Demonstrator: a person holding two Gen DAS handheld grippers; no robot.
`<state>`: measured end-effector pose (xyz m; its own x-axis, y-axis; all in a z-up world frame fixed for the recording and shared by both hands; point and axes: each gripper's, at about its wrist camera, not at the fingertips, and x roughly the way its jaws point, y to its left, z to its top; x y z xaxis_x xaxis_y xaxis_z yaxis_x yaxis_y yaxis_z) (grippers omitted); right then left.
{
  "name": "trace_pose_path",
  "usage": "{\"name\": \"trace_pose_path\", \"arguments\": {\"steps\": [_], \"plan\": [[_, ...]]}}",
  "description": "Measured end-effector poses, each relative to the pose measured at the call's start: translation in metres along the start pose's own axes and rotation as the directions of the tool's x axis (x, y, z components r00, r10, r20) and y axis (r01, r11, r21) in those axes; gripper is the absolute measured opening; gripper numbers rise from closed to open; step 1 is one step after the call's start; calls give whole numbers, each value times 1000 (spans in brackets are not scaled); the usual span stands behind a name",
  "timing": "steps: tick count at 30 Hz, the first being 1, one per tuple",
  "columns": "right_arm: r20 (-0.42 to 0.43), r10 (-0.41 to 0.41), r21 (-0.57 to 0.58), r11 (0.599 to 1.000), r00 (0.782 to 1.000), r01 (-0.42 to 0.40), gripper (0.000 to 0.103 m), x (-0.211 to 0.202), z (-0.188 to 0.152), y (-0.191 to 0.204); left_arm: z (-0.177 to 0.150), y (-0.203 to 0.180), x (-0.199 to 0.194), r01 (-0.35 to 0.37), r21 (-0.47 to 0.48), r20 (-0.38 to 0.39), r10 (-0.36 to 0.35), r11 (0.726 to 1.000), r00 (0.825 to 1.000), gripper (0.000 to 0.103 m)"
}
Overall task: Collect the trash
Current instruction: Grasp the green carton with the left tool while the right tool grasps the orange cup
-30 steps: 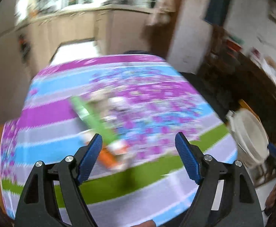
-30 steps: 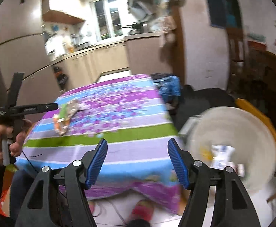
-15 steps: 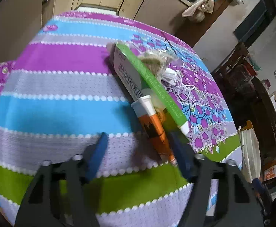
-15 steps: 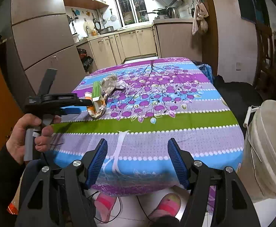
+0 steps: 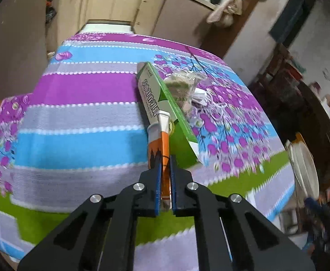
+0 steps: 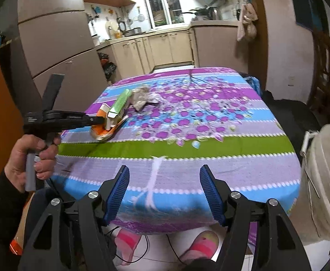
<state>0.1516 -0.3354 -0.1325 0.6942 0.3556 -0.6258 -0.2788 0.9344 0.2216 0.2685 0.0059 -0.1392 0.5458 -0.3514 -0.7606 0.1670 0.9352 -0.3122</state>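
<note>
The left gripper (image 5: 165, 169) has just closed its jaws, and its blue pads now clamp the near end of a flattened orange-and-white tube (image 5: 161, 140). The tube lies on the striped floral tablecloth (image 5: 79, 122), touching a long green-and-white carton (image 5: 162, 103); a crumpled clear plastic wrapper (image 5: 185, 85) sits just beyond. The right gripper (image 6: 163, 192) hangs with jaws apart, holding nothing, over the table's near edge. A white plastic bucket (image 6: 325, 176) stands at the right.
</note>
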Motion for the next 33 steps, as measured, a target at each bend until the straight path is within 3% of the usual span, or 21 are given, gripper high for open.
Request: {"name": "trace_pose_path", "arguments": {"steps": [3, 7, 9, 12, 17, 19, 21, 23, 26, 29, 31, 32, 33], "plan": [[-13, 19, -7, 1000, 1000, -19, 66, 10, 4, 7, -4, 16, -17, -63, 49, 4, 63, 997, 998, 5], [-31, 65, -18, 998, 997, -66, 66, 27, 14, 23, -7, 56, -31, -100, -34, 24, 101, 994, 995, 9], [-37, 90, -35, 995, 995, -92, 66, 36, 22, 36, -9, 70, -35, -97, -76, 30, 99, 992, 995, 18], [-49, 140, -41, 989, 989, -142, 66, 50, 38, 53, -12, 83, -38, -73, -122, 33, 78, 990, 996, 23], [-74, 192, -25, 981, 979, -195, 66, 78, 61, 74, -5, 94, -54, -46, -157, 92, 61, 986, 994, 25], [-84, 212, -5, 977, 974, -213, 66, 90, 65, 79, 11, 97, -62, -57, -160, 127, 78, 985, 989, 36], [-97, 224, 10, 975, 970, -224, 66, 101, 64, 84, 33, 90, -61, -79, -128, 137, 96, 989, 986, 63], [-111, 224, 17, 975, 968, -223, 66, 111, 62, 89, 59, 69, -42, -98, -11, 94, 98, 995, 991, 75], [-123, 226, 43, 974, 966, -222, 66, 121, 58, 90, 82, 42, 2, -109, 134, -31, 114, 985, 993, 75], [-127, 221, 63, 975, 967, -215, 66, 125, 59, 85, 90, 32, 33, -187, 220, -86, 210, 957, 974, 75], [-130, 227, 79, 973, 965, -218, 66, 129, 61, 82, 92, 27, 52, -200, 270, -134, 243, 942, 961, 74], [-131, 230, 83, 972, 964, -220, 66, 130, 61, 80, 92, 27, 62, -210, 275, -155, 259, 938, 953, 59], [-131, 232, 83, 971, 964, -222, 66, 131, 62, 80, 92, 29, 67, -205, 269, -180, 258, 941, 949, 32]]}}
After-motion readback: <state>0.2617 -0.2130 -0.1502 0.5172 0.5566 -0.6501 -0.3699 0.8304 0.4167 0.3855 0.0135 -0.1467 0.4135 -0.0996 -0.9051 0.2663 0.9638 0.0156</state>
